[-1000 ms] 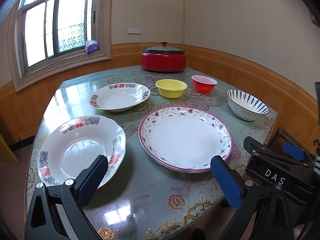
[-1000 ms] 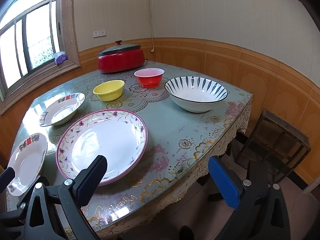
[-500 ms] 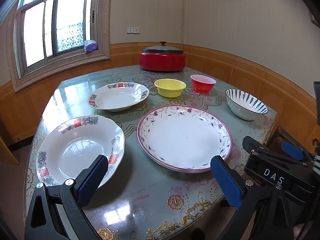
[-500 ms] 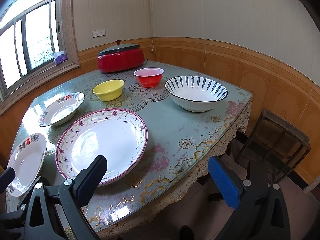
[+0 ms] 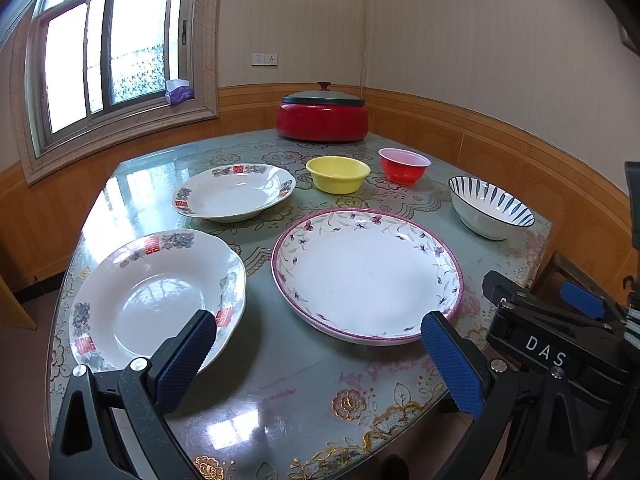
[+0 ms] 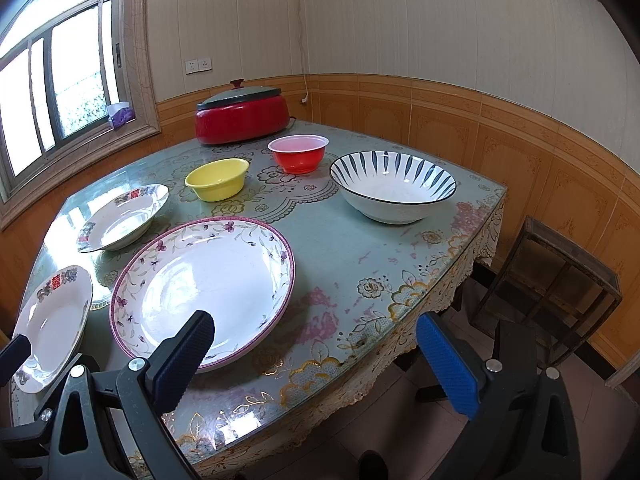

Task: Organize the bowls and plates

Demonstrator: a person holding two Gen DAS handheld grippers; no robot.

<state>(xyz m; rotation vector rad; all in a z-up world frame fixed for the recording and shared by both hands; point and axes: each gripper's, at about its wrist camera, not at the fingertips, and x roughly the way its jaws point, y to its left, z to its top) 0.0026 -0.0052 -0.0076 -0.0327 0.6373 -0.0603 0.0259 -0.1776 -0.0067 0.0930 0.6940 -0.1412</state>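
A large floral plate with a pink rim (image 5: 366,274) (image 6: 204,280) lies mid-table. Two deep white plates with red marks lie left of it: a near one (image 5: 156,300) (image 6: 50,324) and a far one (image 5: 234,192) (image 6: 122,216). Behind stand a yellow bowl (image 5: 338,174) (image 6: 216,179), a red bowl (image 5: 404,165) (image 6: 298,153) and a blue-striped white bowl (image 5: 490,212) (image 6: 392,186). My left gripper (image 5: 320,344) hangs open above the table's near edge, empty. My right gripper (image 6: 316,344) is open too, over the near right edge, holding nothing. It also shows at the left wrist view's right side.
A red lidded cooker (image 5: 322,114) (image 6: 242,114) sits at the table's far side by the wall. The glass-topped table (image 5: 280,360) has a floral cloth. A dark wooden stool (image 6: 556,284) stands right of the table. A window sill holds a tissue pack (image 5: 178,92).
Both views have shifted only slightly; the dishes sit a touch lower and left in the left wrist view. Nothing on the table has moved and both grippers stay open.
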